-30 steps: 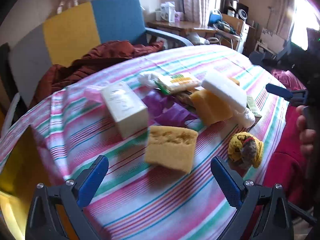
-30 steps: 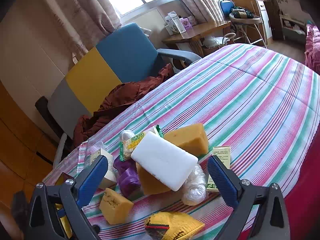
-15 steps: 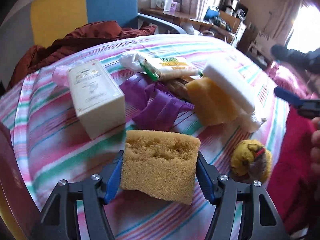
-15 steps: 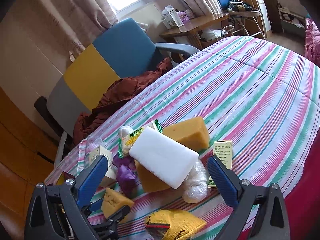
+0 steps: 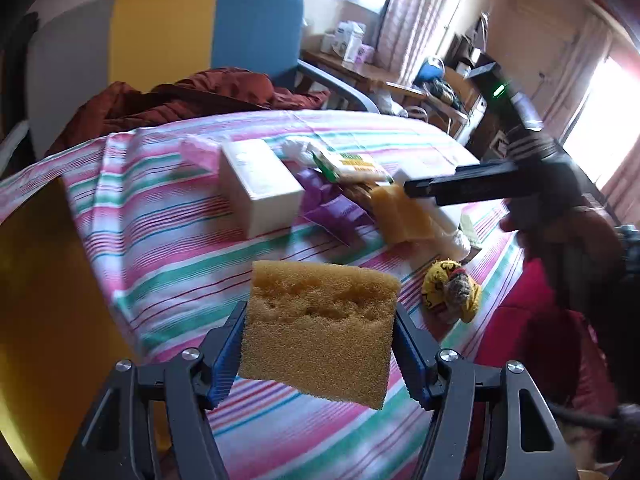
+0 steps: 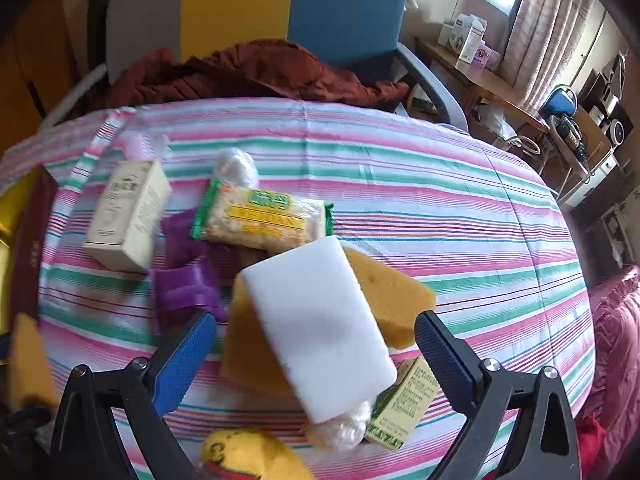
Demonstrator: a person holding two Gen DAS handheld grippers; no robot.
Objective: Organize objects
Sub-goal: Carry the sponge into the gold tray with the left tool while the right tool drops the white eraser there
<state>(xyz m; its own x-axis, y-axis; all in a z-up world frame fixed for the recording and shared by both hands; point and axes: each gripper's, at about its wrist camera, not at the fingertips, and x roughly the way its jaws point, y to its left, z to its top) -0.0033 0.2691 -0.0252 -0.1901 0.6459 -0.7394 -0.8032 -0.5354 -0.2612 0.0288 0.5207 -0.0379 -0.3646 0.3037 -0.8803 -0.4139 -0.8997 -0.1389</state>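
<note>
My left gripper (image 5: 320,356) is shut on a yellow sponge (image 5: 320,332) and holds it lifted above the striped tablecloth (image 5: 168,248). The sponge also shows at the left edge of the right wrist view (image 6: 28,364). My right gripper (image 6: 316,356) is open, its jaws on either side of a white foam block (image 6: 320,328) that lies on top of two yellow sponges (image 6: 392,292). The right gripper also shows in the left wrist view (image 5: 460,190), over the pile.
A cream carton (image 6: 128,212), a snack pack (image 6: 260,220), a purple wrapper (image 6: 184,280), a small green box (image 6: 404,404), a clear bag (image 6: 340,428) and a yellow knitted toy (image 5: 452,288) lie around. A chair with a red garment (image 6: 248,68) stands behind the table.
My left gripper closed on the yellow sponge and lifted it off the cloth. My right gripper moved in over the pile, so the white block now sits between its open jaws.
</note>
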